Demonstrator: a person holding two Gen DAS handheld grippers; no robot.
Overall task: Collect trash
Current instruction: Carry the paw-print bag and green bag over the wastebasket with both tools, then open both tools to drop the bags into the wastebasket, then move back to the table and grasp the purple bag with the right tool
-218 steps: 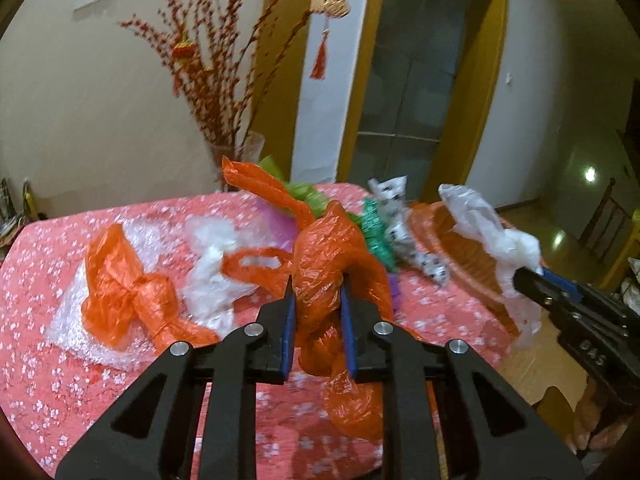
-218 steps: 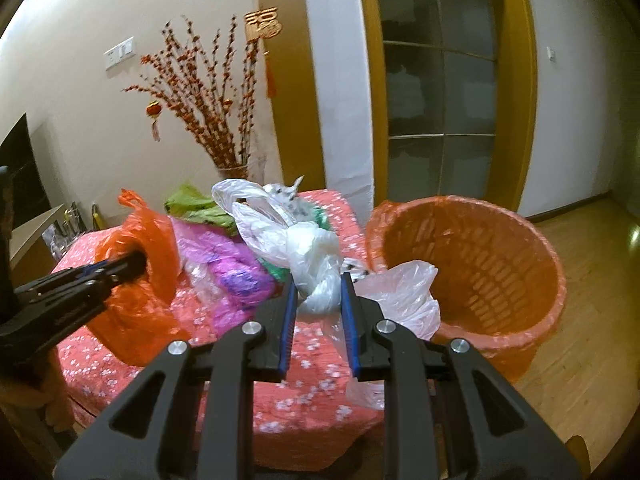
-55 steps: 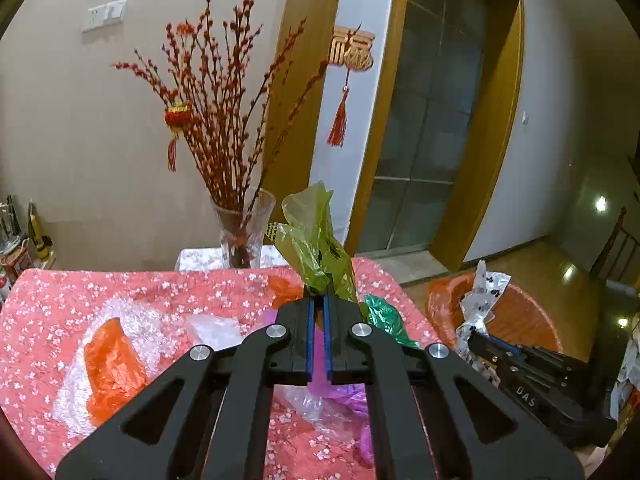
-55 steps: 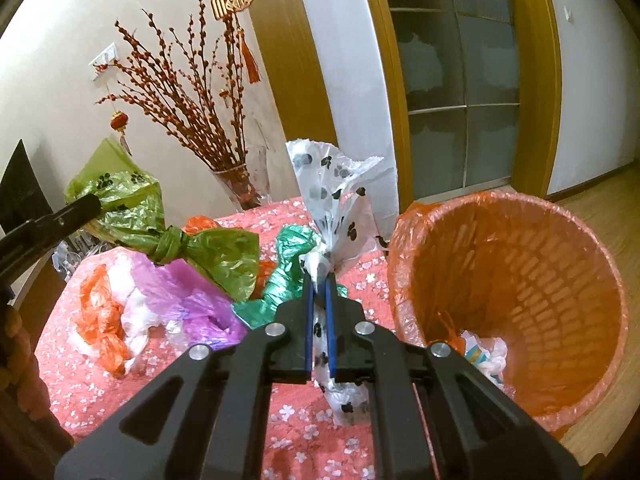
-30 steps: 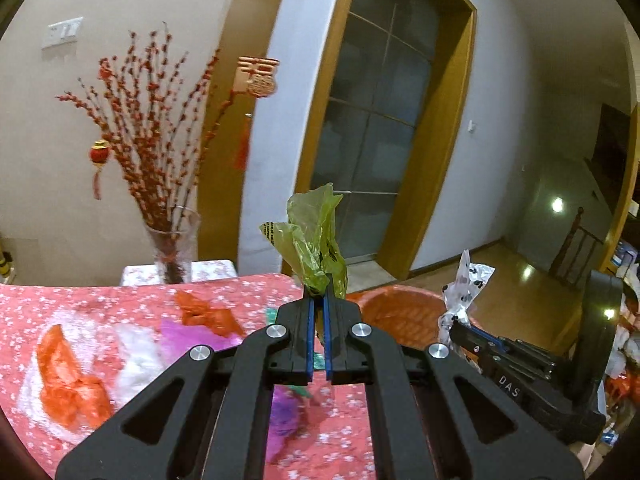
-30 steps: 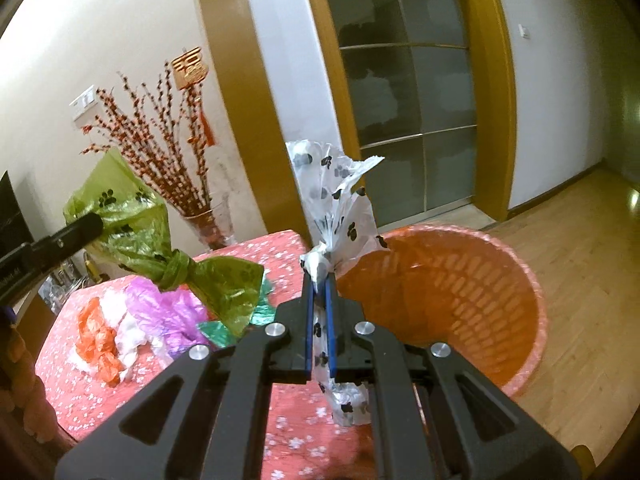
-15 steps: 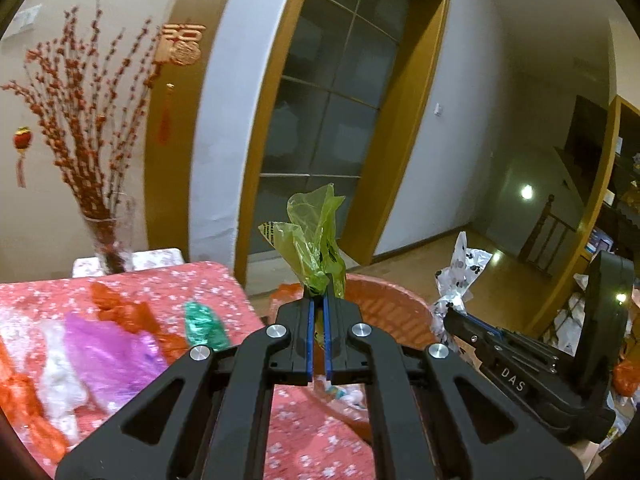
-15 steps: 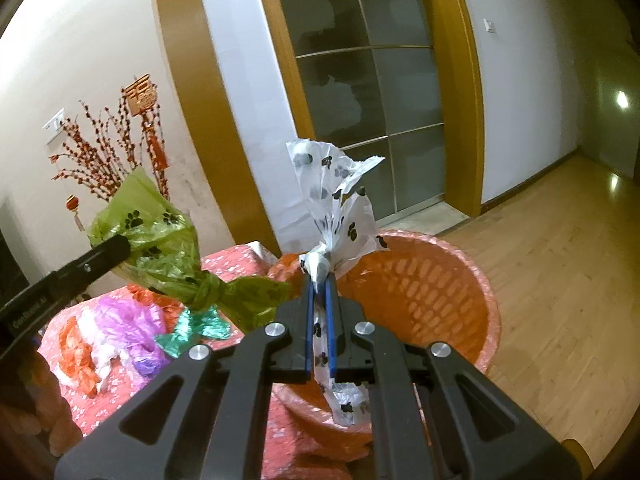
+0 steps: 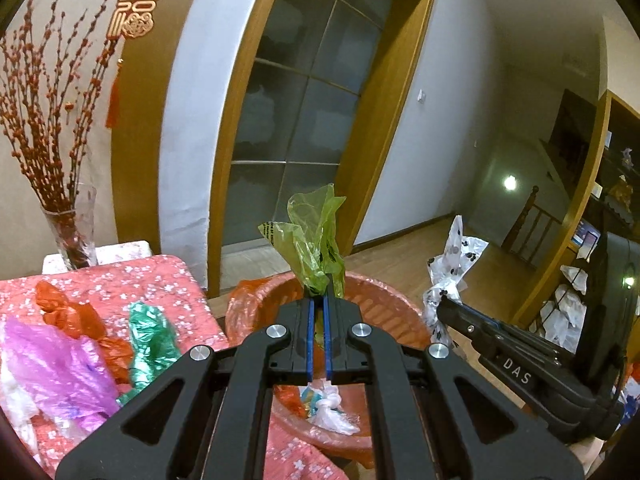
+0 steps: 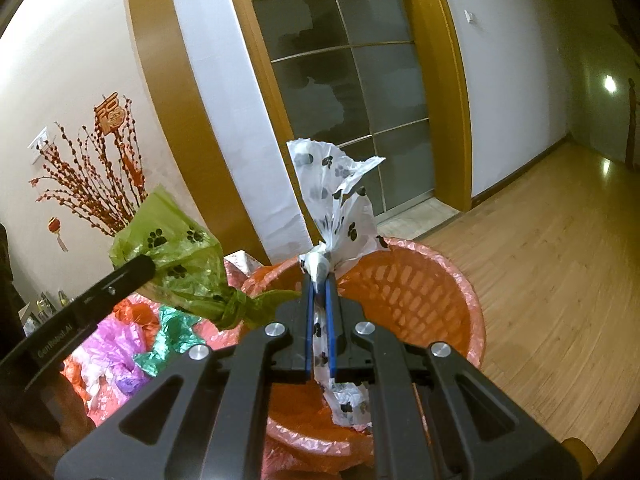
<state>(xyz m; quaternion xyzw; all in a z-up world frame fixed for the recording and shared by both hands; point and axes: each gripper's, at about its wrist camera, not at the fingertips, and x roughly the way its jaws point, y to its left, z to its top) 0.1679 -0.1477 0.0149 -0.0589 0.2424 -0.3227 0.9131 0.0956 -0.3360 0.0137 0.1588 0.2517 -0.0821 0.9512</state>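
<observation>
Carrying step: left gripper (image 9: 319, 304) pinches the green bag (image 9: 316, 240), right gripper (image 10: 319, 288) the spotted bag (image 10: 340, 208), both over the basket (image 10: 420, 292) ahead. Next, release inside.

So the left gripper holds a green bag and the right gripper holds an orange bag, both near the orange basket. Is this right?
Not quite. The right gripper holds a white paw-print bag, as the right wrist view shows. The left gripper does hold the green bag, near the orange basket.
</observation>
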